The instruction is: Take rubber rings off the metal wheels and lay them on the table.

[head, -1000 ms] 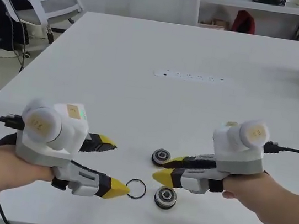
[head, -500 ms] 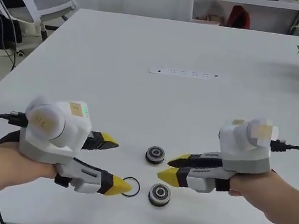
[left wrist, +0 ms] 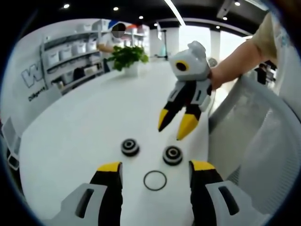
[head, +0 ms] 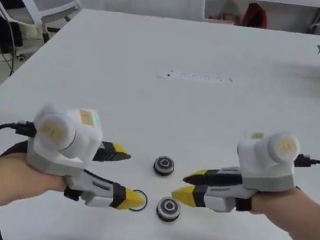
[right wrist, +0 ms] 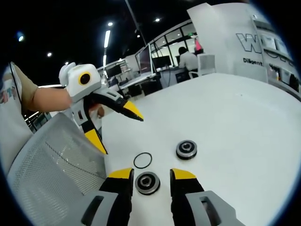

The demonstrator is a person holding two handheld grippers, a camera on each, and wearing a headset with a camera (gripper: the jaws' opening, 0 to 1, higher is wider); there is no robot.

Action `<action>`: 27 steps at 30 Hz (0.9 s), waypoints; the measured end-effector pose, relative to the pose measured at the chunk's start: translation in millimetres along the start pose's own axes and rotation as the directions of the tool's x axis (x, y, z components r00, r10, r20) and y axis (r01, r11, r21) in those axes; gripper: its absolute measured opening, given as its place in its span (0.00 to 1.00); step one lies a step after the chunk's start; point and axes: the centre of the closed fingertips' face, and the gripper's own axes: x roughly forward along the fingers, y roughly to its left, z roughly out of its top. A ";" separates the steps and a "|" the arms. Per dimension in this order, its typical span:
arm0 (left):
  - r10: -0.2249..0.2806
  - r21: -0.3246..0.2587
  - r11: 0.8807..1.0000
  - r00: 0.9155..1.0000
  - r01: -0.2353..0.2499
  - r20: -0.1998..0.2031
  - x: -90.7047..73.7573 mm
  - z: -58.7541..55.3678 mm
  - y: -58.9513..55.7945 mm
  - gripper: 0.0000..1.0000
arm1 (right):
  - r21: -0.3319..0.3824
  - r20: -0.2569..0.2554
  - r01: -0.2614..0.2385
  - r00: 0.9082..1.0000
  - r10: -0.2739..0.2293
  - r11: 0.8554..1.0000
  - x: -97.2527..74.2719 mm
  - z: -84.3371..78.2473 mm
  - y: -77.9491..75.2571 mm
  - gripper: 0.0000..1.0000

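While left gripper [head: 129, 175] and right gripper [head: 184, 186] gape, two wheels [head: 164, 165] [head: 168, 209], one ring [left wrist: 155, 171] lie between.

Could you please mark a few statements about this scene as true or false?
1. One rubber ring lies flat on the table. True.
2. The left gripper is shut on that ring. False: its jaws are open, the ring free between them.
3. The near wheel and the far wheel both rest on the table. True.
4. The right gripper holds a wheel aloft. False: it is open; both wheels sit on the table.
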 end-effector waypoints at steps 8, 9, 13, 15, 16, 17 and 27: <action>-0.009 -0.004 1.000 1.000 0.009 -0.008 7.3 -1.2 -2.5 0.58 | -0.015 -0.014 -0.013 1.000 0.013 1.000 -2.2 -9.7 1.4 0.31; -0.012 -0.004 1.000 1.000 0.012 -0.011 8.2 -0.9 -3.5 0.58 | -0.017 -0.017 -0.015 1.000 0.014 1.000 -2.4 -11.1 1.5 0.31; -0.017 0.000 1.000 1.000 0.017 -0.018 10.9 -1.2 -4.4 0.57 | -0.023 -0.020 -0.019 1.000 0.019 1.000 -2.9 -13.8 1.7 0.32; -0.019 -0.002 1.000 1.000 0.019 -0.020 12.1 -0.6 -4.9 0.57 | -0.028 -0.022 -0.023 1.000 0.022 0.999 -3.2 -15.2 2.1 0.33; -0.021 -0.001 1.000 1.000 0.021 -0.023 13.3 -0.9 -5.5 0.56 | -0.029 -0.024 -0.025 0.999 0.024 0.999 -3.2 -15.8 2.5 0.33; -0.023 -0.002 1.000 0.999 0.023 -0.027 14.5 -1.9 -5.9 0.56 | -0.032 -0.027 -0.027 0.999 0.027 0.999 -3.1 -16.8 3.0 0.33; -0.035 0.003 0.999 0.998 0.036 -0.042 24.4 -2.6 -9.4 0.55 | -0.061 -0.049 -0.041 0.998 0.038 0.997 -2.3 -26.5 3.9 0.33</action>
